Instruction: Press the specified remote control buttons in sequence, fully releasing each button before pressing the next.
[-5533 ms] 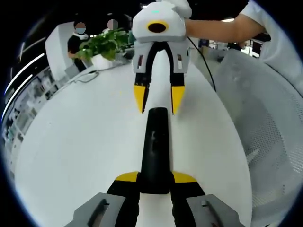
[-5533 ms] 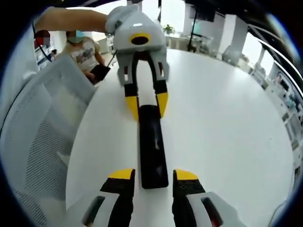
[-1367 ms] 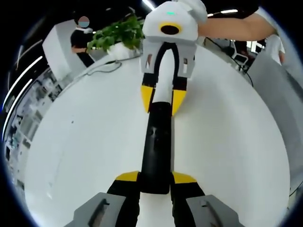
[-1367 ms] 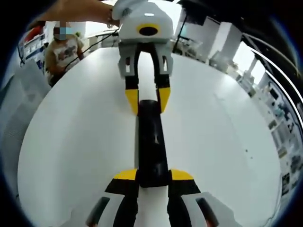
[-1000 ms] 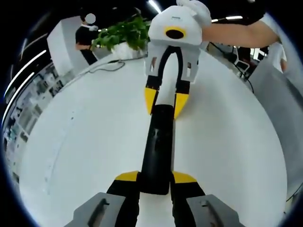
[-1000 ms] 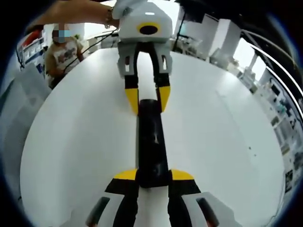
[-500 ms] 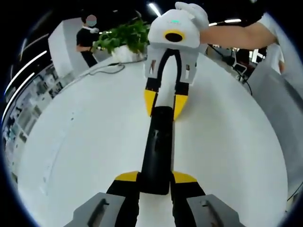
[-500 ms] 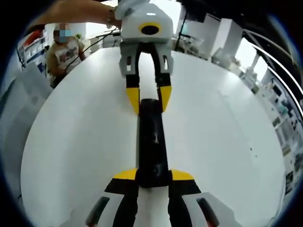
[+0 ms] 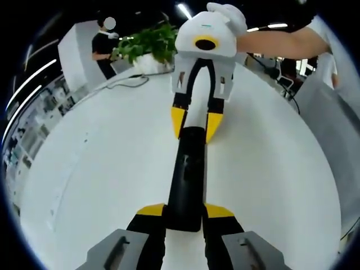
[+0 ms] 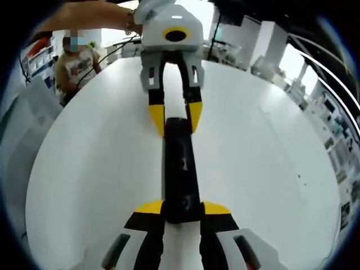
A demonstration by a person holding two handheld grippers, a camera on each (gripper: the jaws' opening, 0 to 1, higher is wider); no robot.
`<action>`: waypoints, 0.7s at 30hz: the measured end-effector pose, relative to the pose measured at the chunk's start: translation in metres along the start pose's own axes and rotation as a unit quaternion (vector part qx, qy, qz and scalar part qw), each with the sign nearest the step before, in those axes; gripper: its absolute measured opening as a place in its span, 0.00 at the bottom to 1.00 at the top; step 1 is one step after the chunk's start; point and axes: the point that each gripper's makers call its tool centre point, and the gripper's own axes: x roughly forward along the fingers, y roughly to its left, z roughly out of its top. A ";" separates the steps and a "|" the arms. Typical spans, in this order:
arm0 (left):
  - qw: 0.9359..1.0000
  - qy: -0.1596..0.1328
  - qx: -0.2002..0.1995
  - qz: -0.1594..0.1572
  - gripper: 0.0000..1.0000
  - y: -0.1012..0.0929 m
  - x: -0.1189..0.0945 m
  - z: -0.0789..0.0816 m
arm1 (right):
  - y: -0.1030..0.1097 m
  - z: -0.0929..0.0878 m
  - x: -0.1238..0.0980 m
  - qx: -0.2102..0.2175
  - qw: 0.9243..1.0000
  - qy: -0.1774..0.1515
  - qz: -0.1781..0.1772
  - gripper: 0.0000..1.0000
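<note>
The black remote control (image 9: 187, 175) lies lengthwise on the white desk (image 9: 101, 169), well in from its edges, held at both ends by the 2 claws. The left claw (image 9: 185, 212) is clamped on its near end in the left gripper view. The right claw (image 10: 182, 210) grips the opposite end, its yellow fingertips (image 9: 178, 120) touching the remote's sides.

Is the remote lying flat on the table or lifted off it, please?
Cannot tell. The remote is clamped at both ends by the left hand-held gripper and right hand-held gripper; its underside is hidden.
</note>
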 end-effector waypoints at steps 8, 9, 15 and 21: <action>1.000 -0.002 0.002 0.001 0.24 -0.002 0.000 0.000 | -0.001 0.000 0.001 0.016 1.000 -0.008 0.004 0.22; 1.000 -0.003 0.003 0.001 0.24 -0.002 -0.001 0.000 | 0.000 0.000 0.001 0.016 1.000 -0.008 0.004 0.22; 1.000 -0.005 0.006 0.005 0.24 0.000 -0.001 -0.001 | 0.000 0.001 0.001 0.017 1.000 -0.009 0.004 0.22; 1.000 -0.010 0.009 0.009 0.24 -0.002 -0.001 0.000 | 0.000 0.001 0.002 0.018 1.000 -0.009 0.005 0.23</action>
